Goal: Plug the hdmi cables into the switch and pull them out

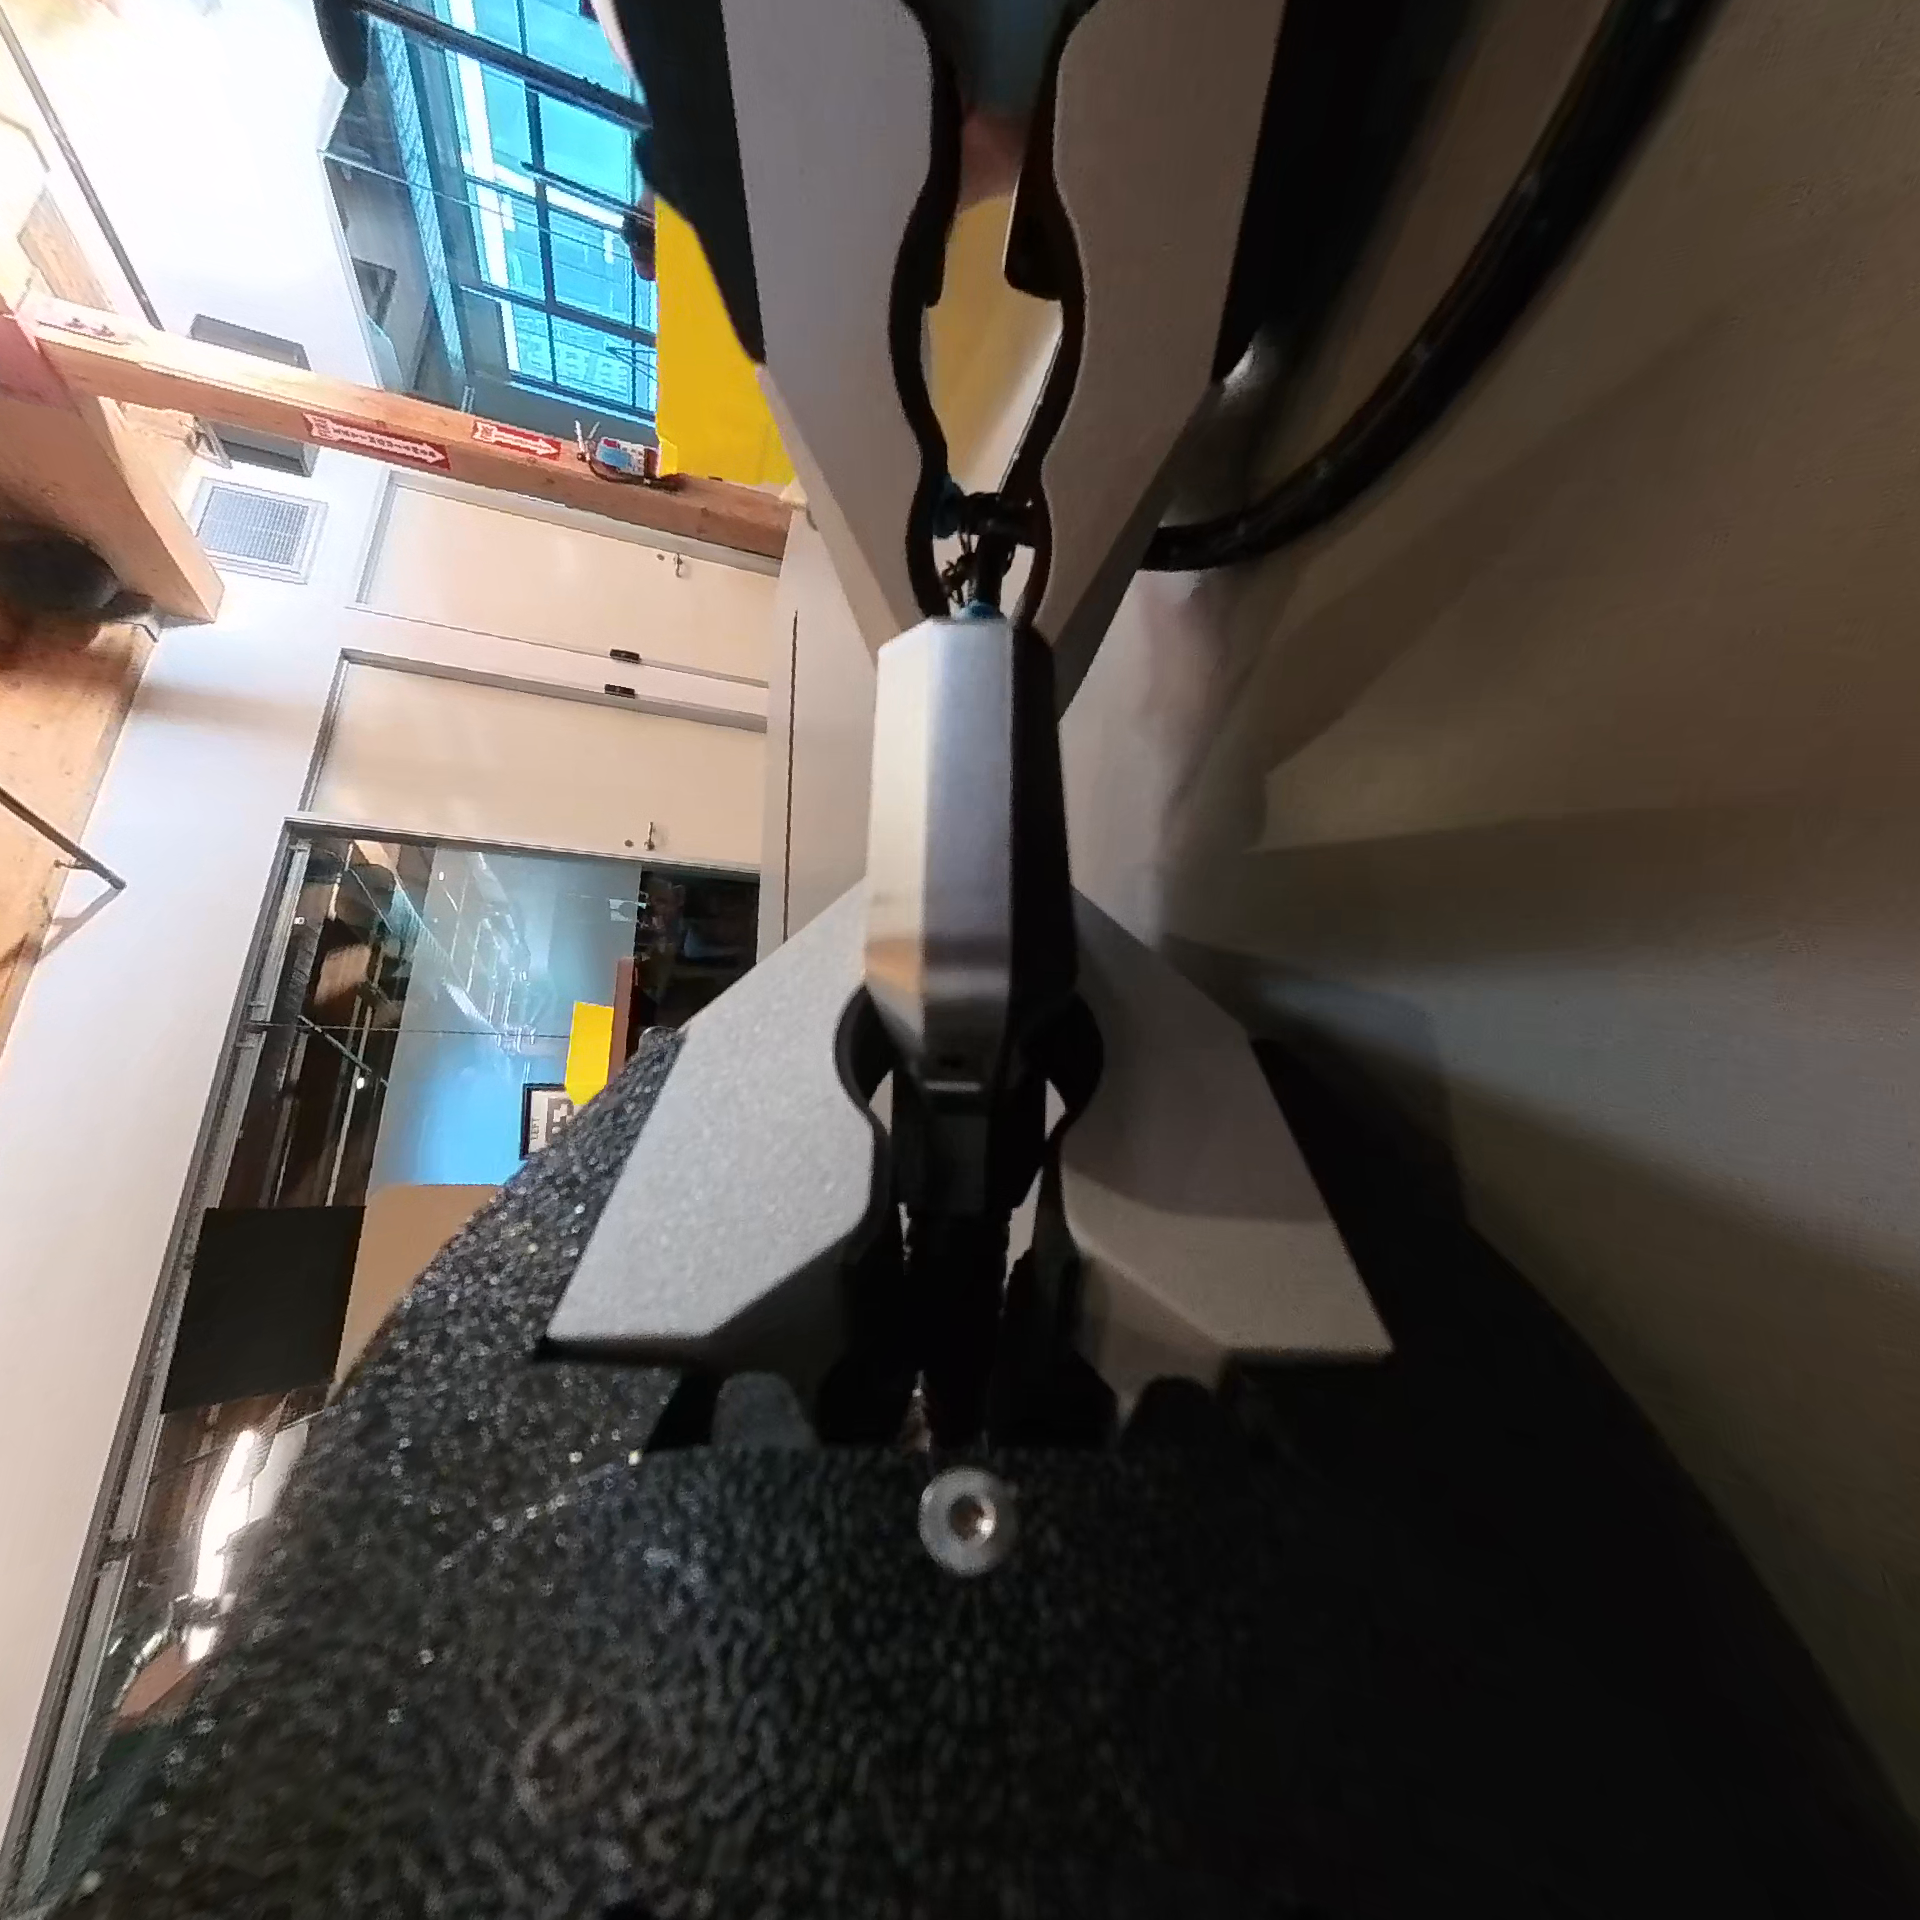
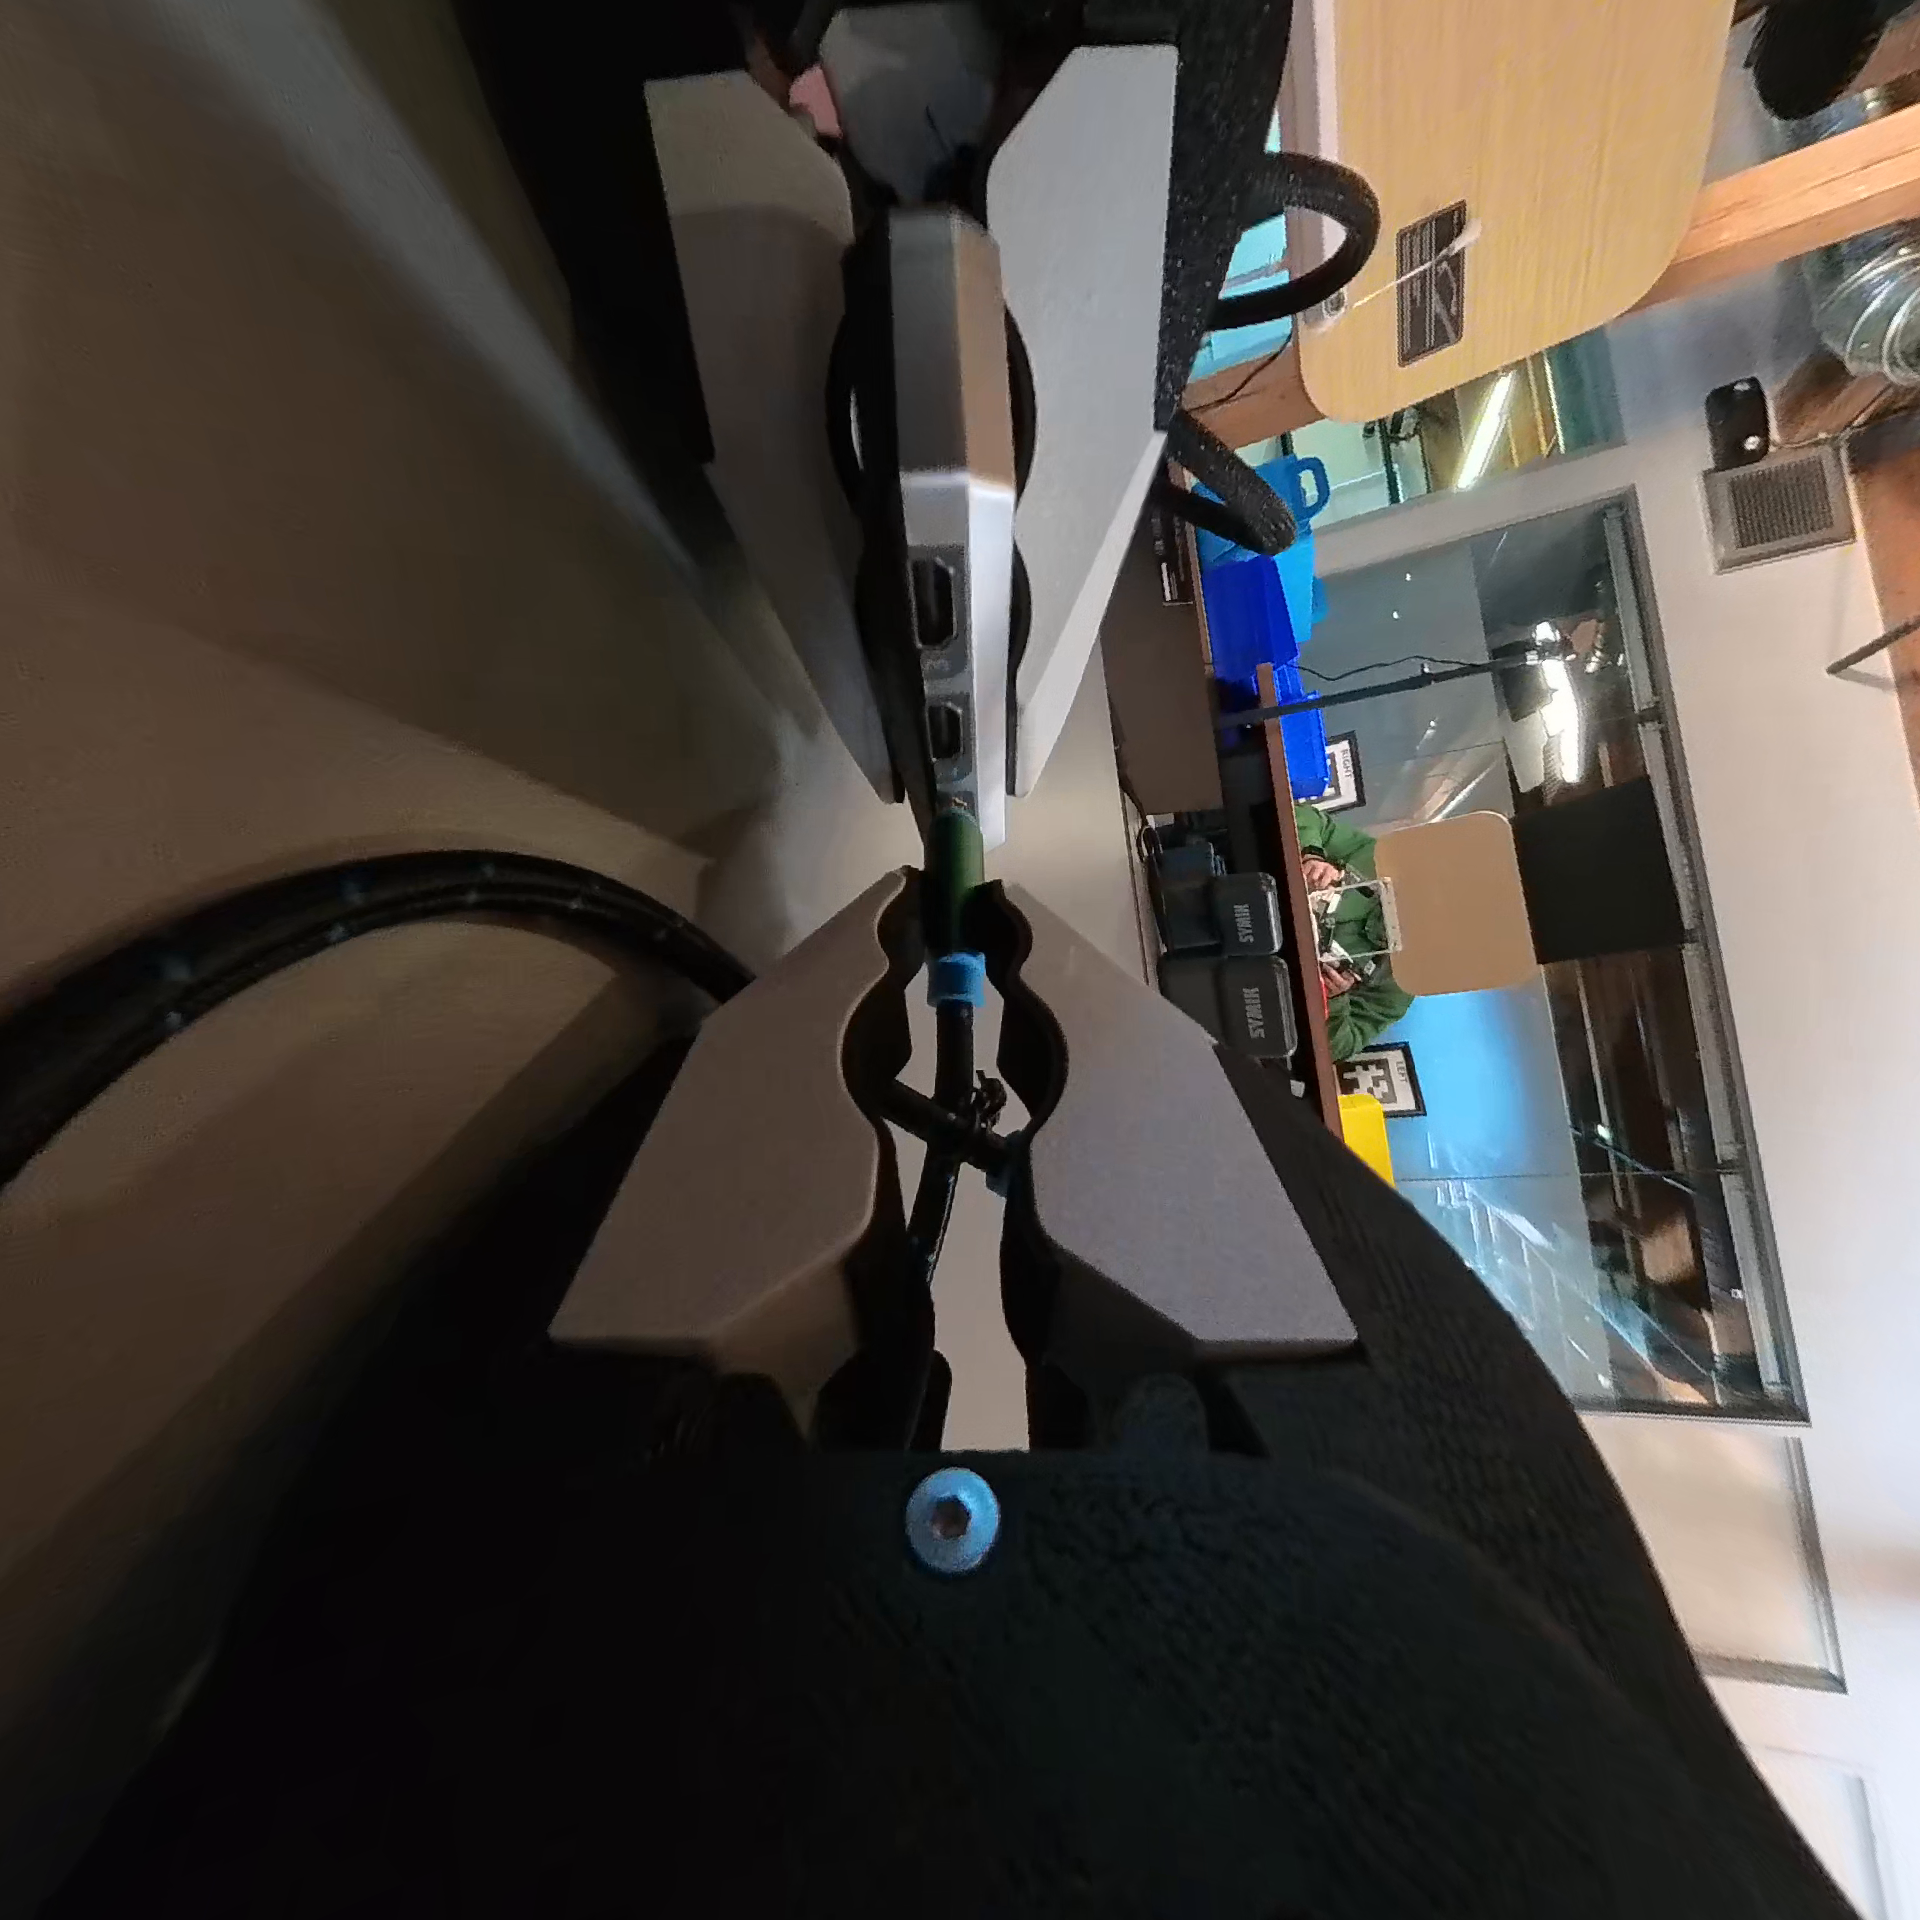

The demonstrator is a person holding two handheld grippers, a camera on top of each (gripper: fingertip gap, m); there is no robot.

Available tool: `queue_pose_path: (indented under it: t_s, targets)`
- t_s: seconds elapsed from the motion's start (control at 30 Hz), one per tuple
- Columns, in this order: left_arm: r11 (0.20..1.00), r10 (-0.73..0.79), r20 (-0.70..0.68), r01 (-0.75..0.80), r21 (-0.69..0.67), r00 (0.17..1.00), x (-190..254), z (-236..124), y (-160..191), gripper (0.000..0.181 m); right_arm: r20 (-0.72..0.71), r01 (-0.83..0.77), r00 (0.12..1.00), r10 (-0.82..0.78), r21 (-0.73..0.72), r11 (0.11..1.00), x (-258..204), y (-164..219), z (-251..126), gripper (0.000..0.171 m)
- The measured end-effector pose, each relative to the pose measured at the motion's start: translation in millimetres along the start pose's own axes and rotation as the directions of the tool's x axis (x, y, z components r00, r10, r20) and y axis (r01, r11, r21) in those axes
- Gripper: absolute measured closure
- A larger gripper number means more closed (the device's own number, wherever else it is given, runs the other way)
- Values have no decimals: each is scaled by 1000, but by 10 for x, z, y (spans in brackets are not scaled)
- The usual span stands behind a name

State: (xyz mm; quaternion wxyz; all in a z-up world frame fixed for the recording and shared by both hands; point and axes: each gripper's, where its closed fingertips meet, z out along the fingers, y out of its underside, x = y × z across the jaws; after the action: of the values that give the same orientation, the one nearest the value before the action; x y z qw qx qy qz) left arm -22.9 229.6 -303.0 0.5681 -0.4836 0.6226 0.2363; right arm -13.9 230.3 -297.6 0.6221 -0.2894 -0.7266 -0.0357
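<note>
The silver HDMI switch (image 1: pixel 940 790) is clamped between the fingers of my left gripper (image 1: pixel 971 987), which is shut on it. In the right wrist view the switch (image 2: pixel 951 416) shows two empty ports (image 2: pixel 935 603) on its side. My right gripper (image 2: pixel 948 904) is shut on a green HDMI plug (image 2: pixel 954 857) with a blue band (image 2: pixel 956 977). The plug's tip touches the switch's near end at a third port; how deep it sits is hidden. Its black cable (image 2: pixel 312 914) loops off over the beige table (image 2: pixel 312 520). The right gripper (image 1: pixel 982 540) faces the left one head-on.
The black cable (image 1: pixel 1455 343) curves over the table beside the grippers. Far behind are blue bins (image 2: pixel 1257 603), black cases (image 2: pixel 1247 925) and a seated person in green (image 2: pixel 1371 1003). A glass wall (image 1: pixel 468 987) and a wooden beam (image 1: pixel 416 436) lie beyond.
</note>
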Motion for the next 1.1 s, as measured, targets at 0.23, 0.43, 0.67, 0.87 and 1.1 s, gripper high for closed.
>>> queue_pose_path:
  t_s: [0.23, 0.43, 0.67, 0.87, 1.1]
  targets:
    - [999, -29, -14, 29, 15, 999, 33, -51, -48, 161, 9, 2, 1000, -2, 30, 1000, -30, -57, -67, 161]
    - [1000, -16, -8, 16, 15, 1000, 44, -80, -79, 161, 16, -2, 1000, 1, 48, 999, -44, -85, -109, 160]
    - [999, -34, -23, 35, 28, 999, 59, -109, -80, 161, 37, -32, 999, 29, 72, 997, -57, -112, -134, 160]
    - [999, -37, -27, 38, 36, 999, 63, -122, -88, 161, 43, -40, 998, 36, 80, 996, -61, -119, -150, 160]
    - [997, -65, -49, 67, 49, 997, 78, -138, -99, 161, 57, -56, 997, 51, 92, 994, -77, -132, -179, 160]
